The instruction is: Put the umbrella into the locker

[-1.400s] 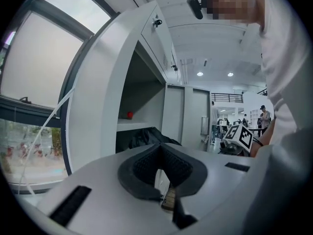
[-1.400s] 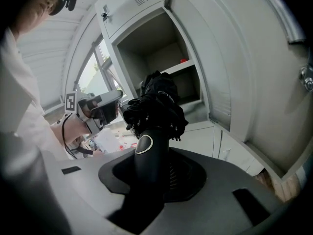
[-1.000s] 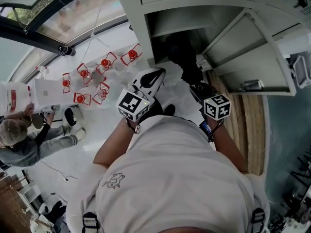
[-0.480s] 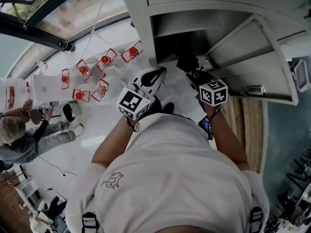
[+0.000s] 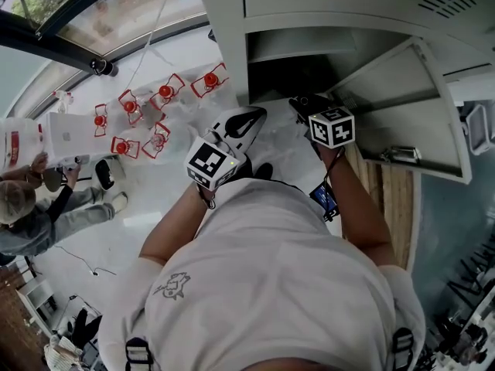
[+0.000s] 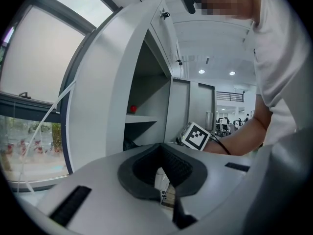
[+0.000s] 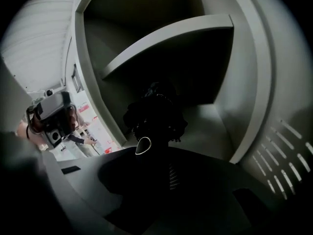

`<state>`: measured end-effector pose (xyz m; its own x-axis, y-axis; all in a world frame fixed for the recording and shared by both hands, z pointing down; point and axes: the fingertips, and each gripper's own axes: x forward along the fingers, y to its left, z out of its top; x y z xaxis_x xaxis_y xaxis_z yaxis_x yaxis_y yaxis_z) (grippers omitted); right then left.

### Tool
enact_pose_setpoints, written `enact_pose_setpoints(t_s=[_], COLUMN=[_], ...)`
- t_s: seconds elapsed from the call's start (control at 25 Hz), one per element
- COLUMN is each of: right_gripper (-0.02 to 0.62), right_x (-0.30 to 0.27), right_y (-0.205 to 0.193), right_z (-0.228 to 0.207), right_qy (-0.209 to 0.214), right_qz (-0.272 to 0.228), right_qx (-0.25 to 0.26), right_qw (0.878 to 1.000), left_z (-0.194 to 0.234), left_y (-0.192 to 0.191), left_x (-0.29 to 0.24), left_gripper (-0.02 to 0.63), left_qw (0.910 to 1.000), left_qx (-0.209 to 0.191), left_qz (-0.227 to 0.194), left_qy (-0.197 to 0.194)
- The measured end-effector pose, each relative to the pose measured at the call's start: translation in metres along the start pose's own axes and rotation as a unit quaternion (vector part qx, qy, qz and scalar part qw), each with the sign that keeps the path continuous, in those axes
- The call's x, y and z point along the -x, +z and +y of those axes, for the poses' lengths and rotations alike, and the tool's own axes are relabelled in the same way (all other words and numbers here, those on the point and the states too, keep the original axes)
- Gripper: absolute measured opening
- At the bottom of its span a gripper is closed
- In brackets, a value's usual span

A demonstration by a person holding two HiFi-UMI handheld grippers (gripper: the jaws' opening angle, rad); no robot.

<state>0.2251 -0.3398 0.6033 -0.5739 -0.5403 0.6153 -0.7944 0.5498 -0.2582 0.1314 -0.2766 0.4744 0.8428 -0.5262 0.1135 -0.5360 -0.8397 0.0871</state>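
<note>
White T-shirt point(image 5: 271, 284), small grey print point(image 5: 172, 285)

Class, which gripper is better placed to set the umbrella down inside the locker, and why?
Right. The right gripper holds the black umbrella at the mouth of the open locker. The left gripper is empty and outside the locker's front.
</note>
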Motion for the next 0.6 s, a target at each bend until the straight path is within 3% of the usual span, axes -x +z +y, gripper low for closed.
enact_pose_setpoints(t_s=[0.6], right_gripper=[0.153], right_x=[-0.069], right_y=[0.033], right_z=[-0.031], right_qy=[-0.005], right_qz=[0.039], right_qx=[0.042], right_qw=[0.998], left_z=[0.015], left_y=[0.005], left_x=[0.004], left_gripper=[0.011], left_qw=[0.9998], left_qx=[-0.006], left_qz=[0.007], left_qy=[0.015])
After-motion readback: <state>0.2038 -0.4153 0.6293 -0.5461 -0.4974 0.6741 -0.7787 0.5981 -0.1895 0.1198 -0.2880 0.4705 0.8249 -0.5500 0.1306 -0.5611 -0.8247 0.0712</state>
